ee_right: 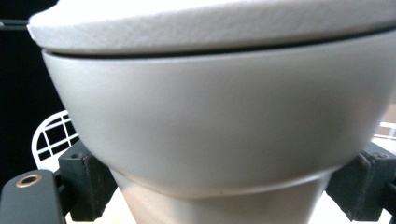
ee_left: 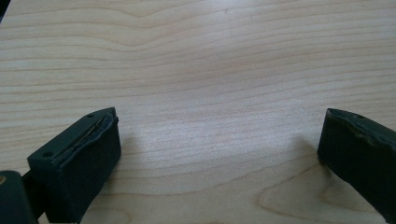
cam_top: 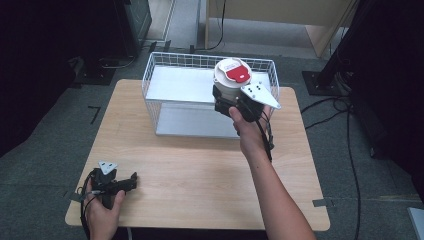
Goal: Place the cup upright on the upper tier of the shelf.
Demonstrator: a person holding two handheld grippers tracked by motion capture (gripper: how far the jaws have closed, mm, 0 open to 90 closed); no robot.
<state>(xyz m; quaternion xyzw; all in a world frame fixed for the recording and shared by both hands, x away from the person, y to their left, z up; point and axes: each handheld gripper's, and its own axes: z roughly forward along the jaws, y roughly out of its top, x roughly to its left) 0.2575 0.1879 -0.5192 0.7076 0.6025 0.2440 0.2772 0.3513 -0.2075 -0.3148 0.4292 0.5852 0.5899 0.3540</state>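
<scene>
Item: white cup (cam_top: pixel 229 82) with red-labelled lid, clamped in your right gripper (cam_top: pixel 231 106), held above the wire basket (cam_top: pixel 165 75) at the counter's (cam_top: pixel 200 165) far edge. Left gripper (cam_top: pixel 131 181), jaws apart and empty, rests at the near-left corner. Cup not yet set down; placing apparently remains.

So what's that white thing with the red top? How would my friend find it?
Look at the wooden table, then the white wire basket at its far end. Above the basket's right side, the right gripper holds a white pot; its lid has a red patch.
</scene>
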